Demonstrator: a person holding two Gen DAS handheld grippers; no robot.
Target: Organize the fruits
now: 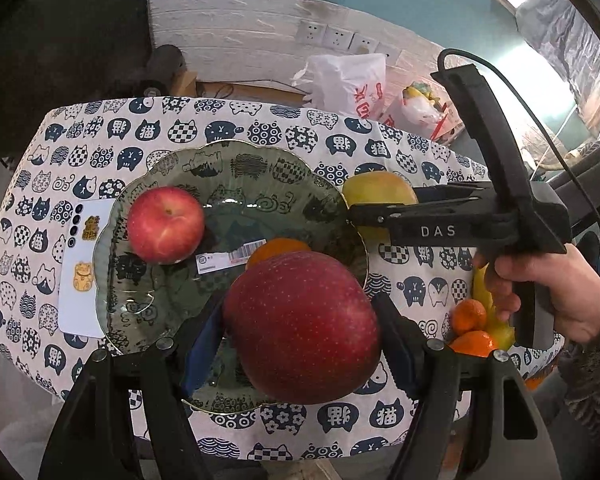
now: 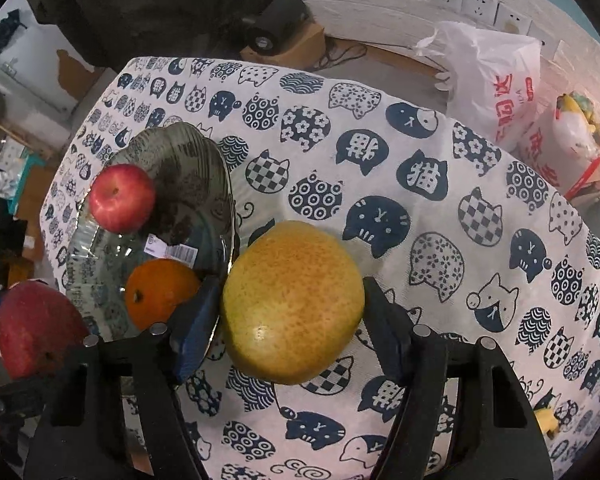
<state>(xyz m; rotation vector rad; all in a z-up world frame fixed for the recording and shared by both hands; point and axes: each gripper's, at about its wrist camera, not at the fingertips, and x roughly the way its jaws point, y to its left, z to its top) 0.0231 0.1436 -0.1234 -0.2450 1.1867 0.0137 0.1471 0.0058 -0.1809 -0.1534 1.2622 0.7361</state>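
Note:
My left gripper [image 1: 300,332] is shut on a large dark red apple [image 1: 302,330], held over the near edge of the green glass plate [image 1: 236,168]. The plate holds a smaller red apple [image 1: 165,224] and an orange [image 1: 276,249]. My right gripper [image 2: 292,308] is shut on a yellow pear [image 2: 292,304], held just right of the plate [image 2: 188,148]. The right gripper also shows in the left wrist view [image 1: 354,210], with the pear [image 1: 376,188] behind it. The dark apple shows at the left of the right wrist view [image 2: 36,328].
The table has a cat-print cloth [image 1: 260,128]. A white card [image 1: 82,272] lies left of the plate. Small oranges [image 1: 468,316] and a yellow fruit [image 1: 496,328] lie at the right near my hand. Plastic bags [image 2: 488,80] stand behind the table.

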